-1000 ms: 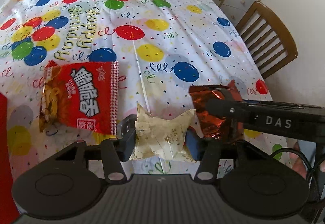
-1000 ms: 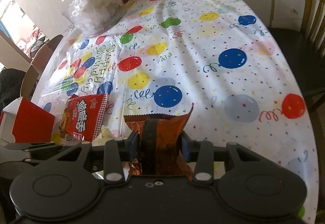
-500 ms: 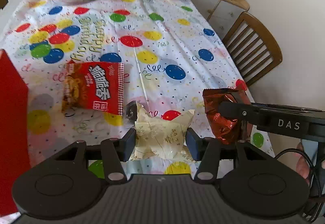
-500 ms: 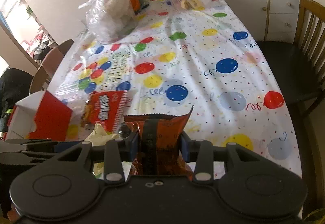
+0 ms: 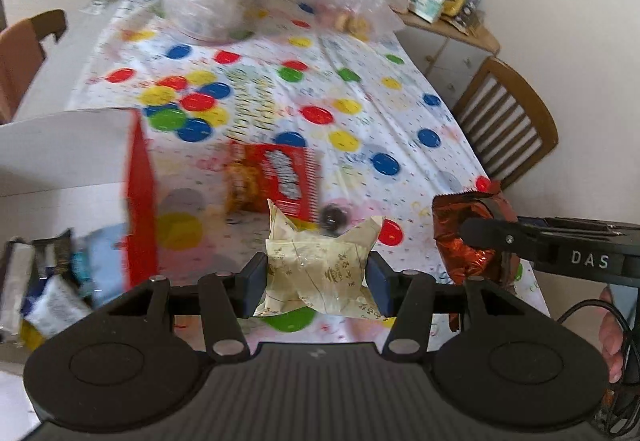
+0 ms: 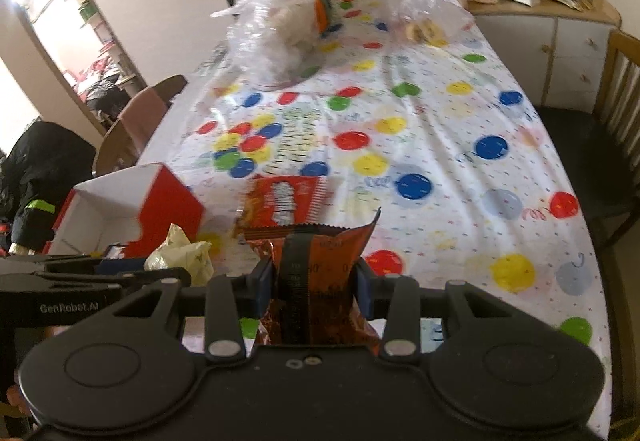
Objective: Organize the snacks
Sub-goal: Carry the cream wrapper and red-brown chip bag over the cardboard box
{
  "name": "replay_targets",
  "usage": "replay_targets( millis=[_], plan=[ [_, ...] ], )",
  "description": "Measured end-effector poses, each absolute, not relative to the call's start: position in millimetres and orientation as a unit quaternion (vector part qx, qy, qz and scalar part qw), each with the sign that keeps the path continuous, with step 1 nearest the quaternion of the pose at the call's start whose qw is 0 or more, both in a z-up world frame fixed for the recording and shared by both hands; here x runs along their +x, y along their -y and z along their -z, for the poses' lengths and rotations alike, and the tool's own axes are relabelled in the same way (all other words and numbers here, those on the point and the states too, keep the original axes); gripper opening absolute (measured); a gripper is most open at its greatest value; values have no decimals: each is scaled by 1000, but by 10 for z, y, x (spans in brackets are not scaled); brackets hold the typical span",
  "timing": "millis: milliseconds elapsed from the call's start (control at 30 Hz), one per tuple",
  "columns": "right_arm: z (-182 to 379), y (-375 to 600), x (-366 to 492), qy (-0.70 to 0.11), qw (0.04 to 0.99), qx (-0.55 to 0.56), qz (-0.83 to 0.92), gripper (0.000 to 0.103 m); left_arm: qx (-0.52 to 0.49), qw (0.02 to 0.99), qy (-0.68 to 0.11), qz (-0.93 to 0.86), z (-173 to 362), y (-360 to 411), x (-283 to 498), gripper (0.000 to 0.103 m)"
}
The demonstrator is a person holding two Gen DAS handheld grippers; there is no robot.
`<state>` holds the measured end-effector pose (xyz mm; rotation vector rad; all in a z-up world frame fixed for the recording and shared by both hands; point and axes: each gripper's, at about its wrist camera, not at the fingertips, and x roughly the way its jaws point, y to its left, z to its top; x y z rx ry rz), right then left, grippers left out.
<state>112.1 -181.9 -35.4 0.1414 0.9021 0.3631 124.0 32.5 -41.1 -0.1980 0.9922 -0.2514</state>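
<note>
Your left tool (image 5: 316,277) is gripping the pale packet (image 5: 318,273), your right tool (image 6: 314,283) the orange packet (image 6: 316,273); squeezing harder risks crushing them

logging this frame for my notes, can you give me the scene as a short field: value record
left hand-held gripper: shut on cream wrapped snack, lifted off the table
right hand-held gripper: shut on orange foil packet, lifted too
still on tablecloth: red snack bag
container: red and white box, open, on the left, snacks already inside
far end: clear plastic bags
seating: wooden chair on the right
</note>
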Motion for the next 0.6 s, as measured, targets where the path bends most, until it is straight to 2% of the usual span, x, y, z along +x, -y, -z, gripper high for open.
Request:
replay_targets(
  millis=[600],
  plan=[
    [-11,525,967,-400,884,17,-241,39,-101,894,-435,48,36,-1523,883,52]
  ],
)
